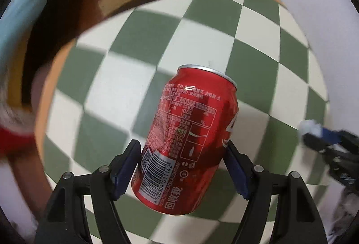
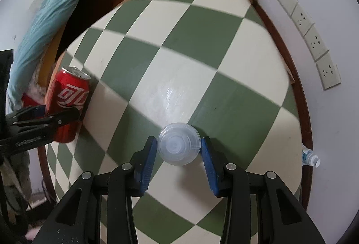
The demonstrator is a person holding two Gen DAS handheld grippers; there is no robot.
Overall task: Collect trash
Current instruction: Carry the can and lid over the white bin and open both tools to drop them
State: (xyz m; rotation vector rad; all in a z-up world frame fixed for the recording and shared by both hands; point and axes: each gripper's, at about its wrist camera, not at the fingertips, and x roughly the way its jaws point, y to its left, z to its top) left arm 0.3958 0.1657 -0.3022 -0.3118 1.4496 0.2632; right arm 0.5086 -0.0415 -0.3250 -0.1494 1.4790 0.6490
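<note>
**Both grippers loaded over checkered table**

Left gripper [image 1: 182, 165] — blue pads closed against the sides of a red cola can [image 1: 188, 138], which is tilted and held above the green-and-cream checkered table [image 1: 139, 78]. Right gripper [image 2: 178, 162] — fingers narrowed onto a clear plastic cup [image 2: 178, 146], gripped at both sides, bottom facing the camera, over the table's middle.

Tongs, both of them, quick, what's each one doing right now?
Left tongs: shut on the red cola can, lifted off the checkered table.
Right tongs: shut on a clear plastic cup.
</note>
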